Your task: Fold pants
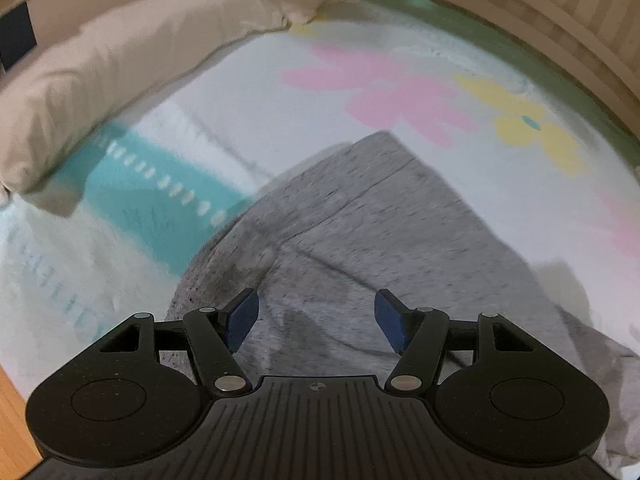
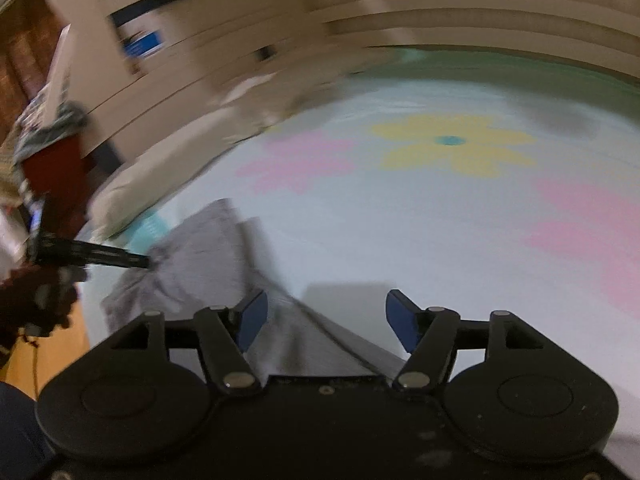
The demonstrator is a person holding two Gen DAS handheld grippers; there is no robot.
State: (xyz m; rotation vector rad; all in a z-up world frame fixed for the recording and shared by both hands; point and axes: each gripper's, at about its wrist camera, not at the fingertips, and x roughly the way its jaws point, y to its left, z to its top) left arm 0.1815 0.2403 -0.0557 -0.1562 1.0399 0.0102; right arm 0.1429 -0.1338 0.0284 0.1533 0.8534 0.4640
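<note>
Grey pants lie on a bed with a white flowered sheet. In the left wrist view my left gripper is open just above the grey cloth, with nothing between its blue pads. In the right wrist view the pants lie at the lower left and run under my right gripper, which is open and empty. The left gripper also shows there, its tip at the pants' left edge. The right view is blurred by motion.
A beige pillow lies along the far left of the bed. A teal printed patch is on the sheet beside the pants. A beige headboard or wall runs behind the bed. Wooden floor shows at the left.
</note>
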